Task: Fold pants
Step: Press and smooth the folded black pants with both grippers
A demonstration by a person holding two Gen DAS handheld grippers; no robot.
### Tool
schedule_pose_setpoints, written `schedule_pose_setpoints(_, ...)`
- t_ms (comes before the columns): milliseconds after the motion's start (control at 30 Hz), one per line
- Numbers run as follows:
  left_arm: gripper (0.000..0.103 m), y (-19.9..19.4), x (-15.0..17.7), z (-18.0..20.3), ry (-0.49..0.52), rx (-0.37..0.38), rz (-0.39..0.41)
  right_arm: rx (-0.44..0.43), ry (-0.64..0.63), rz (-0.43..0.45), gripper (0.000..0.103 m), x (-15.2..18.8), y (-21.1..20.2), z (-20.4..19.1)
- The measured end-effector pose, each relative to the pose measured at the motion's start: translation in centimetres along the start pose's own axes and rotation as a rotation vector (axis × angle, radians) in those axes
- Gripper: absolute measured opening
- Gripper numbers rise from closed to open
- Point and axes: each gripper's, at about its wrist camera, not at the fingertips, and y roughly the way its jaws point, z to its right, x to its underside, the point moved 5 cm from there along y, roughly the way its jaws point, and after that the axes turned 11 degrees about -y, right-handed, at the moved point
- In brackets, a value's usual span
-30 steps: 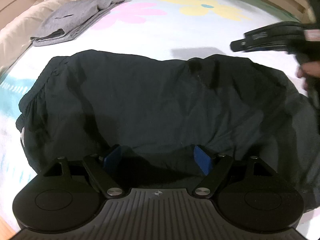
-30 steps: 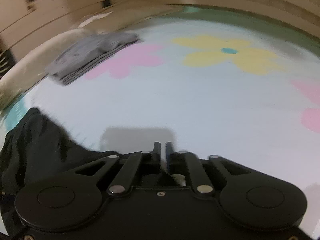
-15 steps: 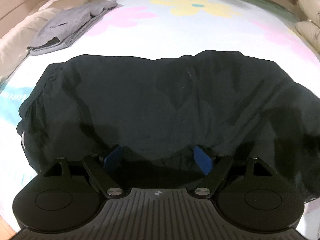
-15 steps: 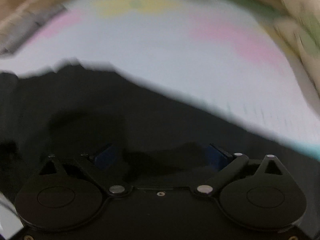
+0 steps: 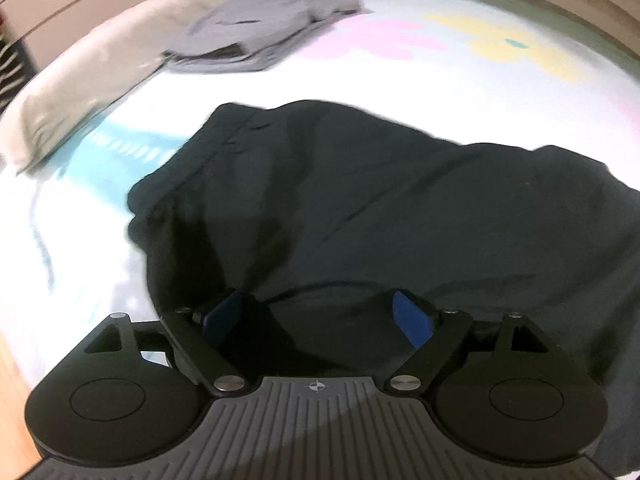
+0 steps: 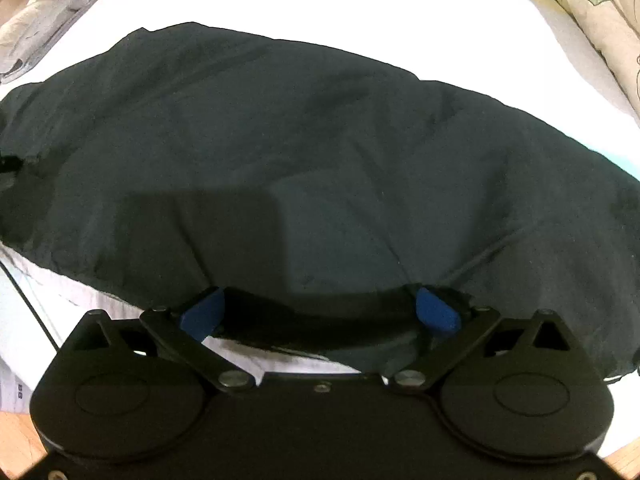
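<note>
Left gripper (image 5: 318,312) is being pointed steeply downward, blue pads (image 5: 412,318) spread wide, nothing being pinched; its jaws have just been opened a little further. Right gripper (image 6: 320,312) is being aimed even more steeply down, jaws having just been opened from near shut to full spread, blue pads (image 6: 436,312) being held apart, nothing being clamped between them.

Black tongs (image 5: 318,316), blue pads (image 5: 412,318)

black pants (image 5: 380,208) on a white bed sheet (image 5: 400,92) with pink and yellow flowers, grey clothes (image 5: 260,36) at 11 o'clock
</note>
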Motion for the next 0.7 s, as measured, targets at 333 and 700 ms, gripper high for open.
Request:
schedule_pose_setpoints(333, 0.075, -3.3, -1.4, -1.2, 0.021, -0.049, 0.205, -0.058, 0.121, 0.116, 0.082, -0.6, -2.4, 2.9)
schedule_pose_setpoints(700, 0.083, 0.1, -0.8, -2.2, -0.032, -0.088, 0.083, 0.106, 0.016, 0.224, 0.102, -5.4, -0.7, -4.1)
